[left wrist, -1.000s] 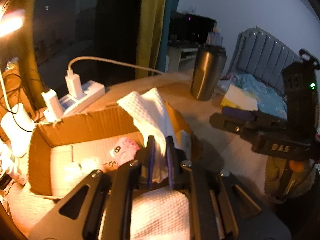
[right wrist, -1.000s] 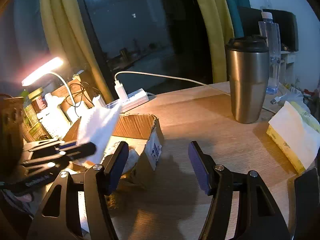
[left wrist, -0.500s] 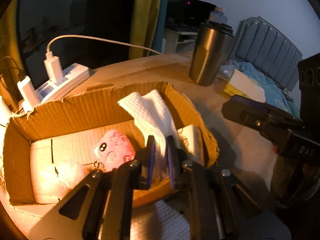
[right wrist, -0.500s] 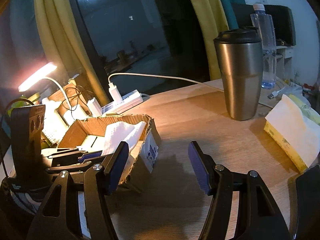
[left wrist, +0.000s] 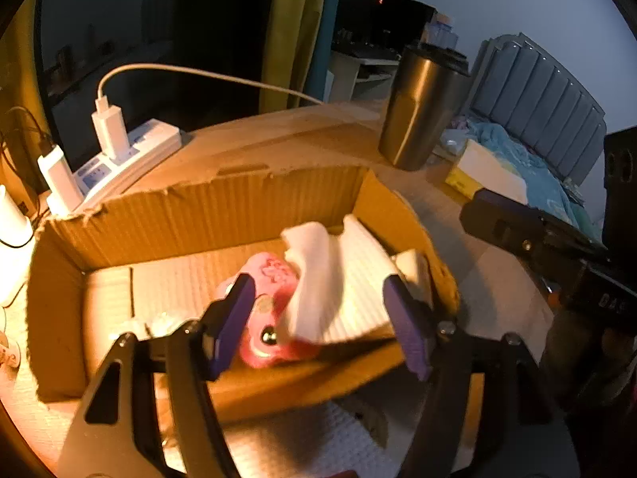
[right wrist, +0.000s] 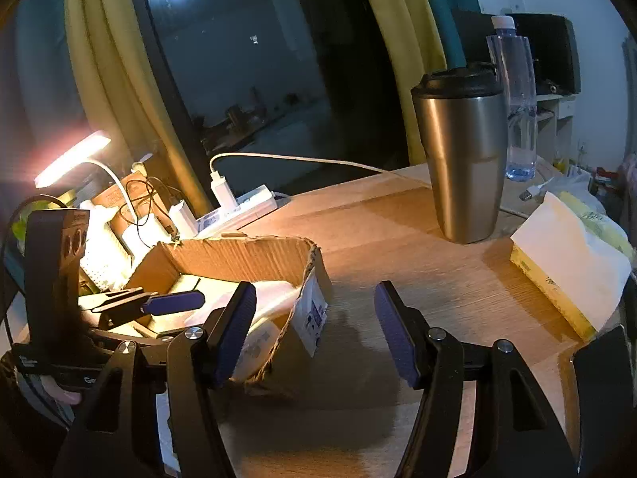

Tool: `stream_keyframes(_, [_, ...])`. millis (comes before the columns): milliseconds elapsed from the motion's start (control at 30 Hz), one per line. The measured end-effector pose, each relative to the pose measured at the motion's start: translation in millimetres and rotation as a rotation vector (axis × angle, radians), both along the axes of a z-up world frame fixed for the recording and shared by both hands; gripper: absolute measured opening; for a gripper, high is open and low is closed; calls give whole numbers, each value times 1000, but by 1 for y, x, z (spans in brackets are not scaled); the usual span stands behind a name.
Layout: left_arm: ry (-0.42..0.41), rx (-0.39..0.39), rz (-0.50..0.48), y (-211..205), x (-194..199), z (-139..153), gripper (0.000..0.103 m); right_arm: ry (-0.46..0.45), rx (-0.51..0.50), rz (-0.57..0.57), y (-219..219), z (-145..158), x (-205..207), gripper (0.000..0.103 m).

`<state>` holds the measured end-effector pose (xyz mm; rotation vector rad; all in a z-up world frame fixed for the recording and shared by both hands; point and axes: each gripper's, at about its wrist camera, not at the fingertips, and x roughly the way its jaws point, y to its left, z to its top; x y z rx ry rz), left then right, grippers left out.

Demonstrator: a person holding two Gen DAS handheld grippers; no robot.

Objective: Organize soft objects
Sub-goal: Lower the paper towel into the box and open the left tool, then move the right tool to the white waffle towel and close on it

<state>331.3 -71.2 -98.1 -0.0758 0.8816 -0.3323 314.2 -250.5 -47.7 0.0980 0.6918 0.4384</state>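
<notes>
A white waffle cloth [left wrist: 338,279] lies crumpled inside the open cardboard box [left wrist: 223,207], draped over a pink soft toy [left wrist: 270,279]. My left gripper [left wrist: 318,314] hovers over the box's near wall; its jaws are opening and the cloth sits loose between them, untouched by the pads. Another white cloth [left wrist: 302,442] lies on the table under this gripper. In the right wrist view my right gripper [right wrist: 314,330] stands open above bare table, to the right of the box [right wrist: 278,255], with nothing between its fingers. The left gripper [right wrist: 175,302] shows there over the box.
A steel tumbler [right wrist: 462,159] and a clear water bottle [right wrist: 513,99] stand at the back right. A yellow tissue pack [right wrist: 565,263] lies at the right. A power strip with chargers [left wrist: 119,147] and a lit desk lamp [right wrist: 71,159] are behind the box.
The left gripper went from shut on the white cloth to open, and the cloth dropped into the box over the pink toy. The right gripper kept still.
</notes>
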Motion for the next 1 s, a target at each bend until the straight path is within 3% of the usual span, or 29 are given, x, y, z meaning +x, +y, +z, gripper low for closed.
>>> stream_keyframes(700, [-166, -36, 50, 45, -60, 49, 72, -57, -53, 42, 41, 31, -47, 65])
stream_keyframes(1000, [-196, -64, 93, 75, -102, 52, 72, -34, -99, 76, 70, 23, -72, 65])
